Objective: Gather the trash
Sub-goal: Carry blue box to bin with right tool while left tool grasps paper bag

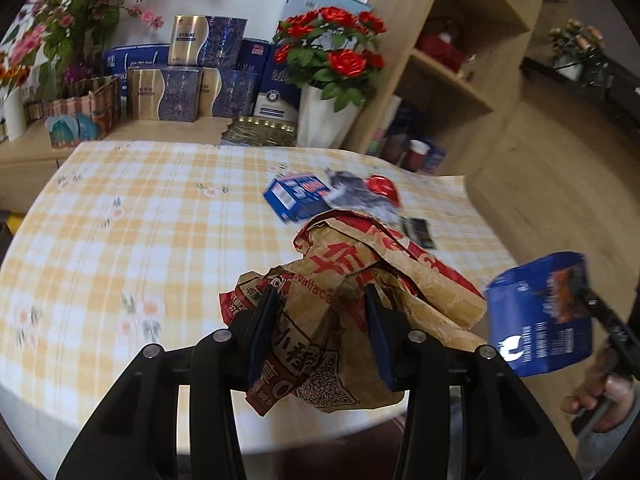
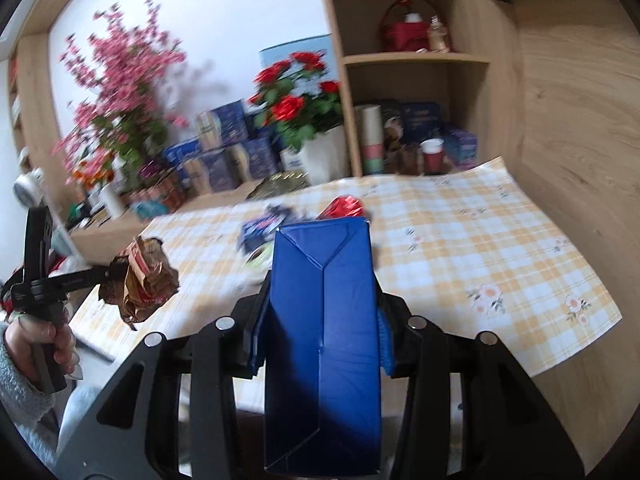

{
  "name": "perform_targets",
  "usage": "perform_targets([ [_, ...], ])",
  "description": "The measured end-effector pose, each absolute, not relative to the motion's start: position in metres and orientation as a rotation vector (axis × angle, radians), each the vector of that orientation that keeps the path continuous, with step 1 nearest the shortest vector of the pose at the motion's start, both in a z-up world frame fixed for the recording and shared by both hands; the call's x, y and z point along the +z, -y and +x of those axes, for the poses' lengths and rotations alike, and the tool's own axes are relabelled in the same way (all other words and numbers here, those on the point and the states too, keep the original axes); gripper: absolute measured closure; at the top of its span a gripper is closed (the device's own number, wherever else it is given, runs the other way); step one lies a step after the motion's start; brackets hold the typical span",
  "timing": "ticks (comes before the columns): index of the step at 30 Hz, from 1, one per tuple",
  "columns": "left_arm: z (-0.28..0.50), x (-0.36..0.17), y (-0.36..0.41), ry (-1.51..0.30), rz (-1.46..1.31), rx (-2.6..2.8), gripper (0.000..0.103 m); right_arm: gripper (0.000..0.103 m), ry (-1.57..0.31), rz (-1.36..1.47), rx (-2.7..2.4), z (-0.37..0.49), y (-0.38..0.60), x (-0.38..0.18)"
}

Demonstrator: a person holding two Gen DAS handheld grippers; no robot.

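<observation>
Left wrist view: the left gripper [image 1: 320, 328] is clamped on a crumpled brown paper takeout bag [image 1: 360, 300], held up over the near edge of the checked tablecloth [image 1: 120, 220]. That bag looks light and floppy, so pinching a thick bunched fold like this seems the way to go; a single loose flap would probably tear or slip. More trash sits further back on the cloth: a small blue box [image 1: 298, 197], a grey crumpled wrapper [image 1: 356, 194] and something red and shiny [image 1: 384, 187], all close together.

Right wrist view: the right gripper [image 2: 320, 320] is closed across the sides of a blue carton [image 2: 324, 340], lifted off the table. It looks empty, stiff-ish but crushable, with smooth faces that might slide, so a firm squeeze mid-body makes sense. The paper bag hangs off to the left.
</observation>
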State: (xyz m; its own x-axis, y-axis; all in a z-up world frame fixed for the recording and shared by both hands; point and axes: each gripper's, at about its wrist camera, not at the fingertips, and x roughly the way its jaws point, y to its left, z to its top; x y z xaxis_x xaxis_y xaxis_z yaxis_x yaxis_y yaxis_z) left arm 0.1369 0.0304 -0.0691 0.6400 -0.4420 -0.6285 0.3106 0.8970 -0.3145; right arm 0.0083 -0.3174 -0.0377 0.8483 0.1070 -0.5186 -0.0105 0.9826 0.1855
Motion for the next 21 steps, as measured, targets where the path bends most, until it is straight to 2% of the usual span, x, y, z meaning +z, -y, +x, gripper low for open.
perform_targets([
  [9,0.04,-0.085,-0.042,-0.755,-0.207,-0.479,0.06,0.059,-0.794,0.09,0.338,-0.032,0.269,-0.076],
  [21,0.01,-0.106,-0.079,-0.775,-0.25,-0.368,0.059,0.059,-1.161,-0.126,0.5,0.006,0.174,-0.218],
])
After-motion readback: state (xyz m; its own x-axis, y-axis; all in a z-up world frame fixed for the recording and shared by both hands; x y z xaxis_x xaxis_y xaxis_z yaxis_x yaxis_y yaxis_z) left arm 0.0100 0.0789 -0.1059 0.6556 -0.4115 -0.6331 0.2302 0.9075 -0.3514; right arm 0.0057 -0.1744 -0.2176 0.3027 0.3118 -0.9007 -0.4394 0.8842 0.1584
